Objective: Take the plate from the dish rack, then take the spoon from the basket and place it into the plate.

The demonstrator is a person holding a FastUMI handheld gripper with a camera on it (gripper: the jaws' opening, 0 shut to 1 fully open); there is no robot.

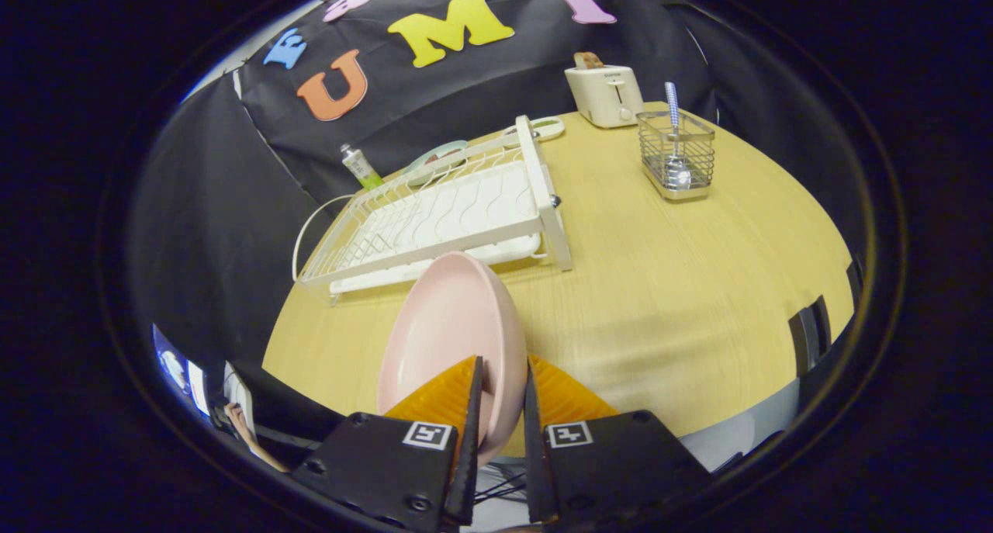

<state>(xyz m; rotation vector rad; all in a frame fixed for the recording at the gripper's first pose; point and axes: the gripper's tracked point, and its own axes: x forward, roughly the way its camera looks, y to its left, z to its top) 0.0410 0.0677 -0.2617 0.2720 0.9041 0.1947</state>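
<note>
Plate (454, 339) gripped between fingers (558, 397), dish rack (442, 207) just beyond.

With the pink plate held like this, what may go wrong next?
1. The tongs pinch the pink plate only at its rim, and it stands on edge above the table, so it may swing or slip out.
2. The dish rack lies just beyond the plate; a careless turn may knock it.
3. The spoon stands in a narrow wire basket, which may tip when the spoon is pulled.
</note>
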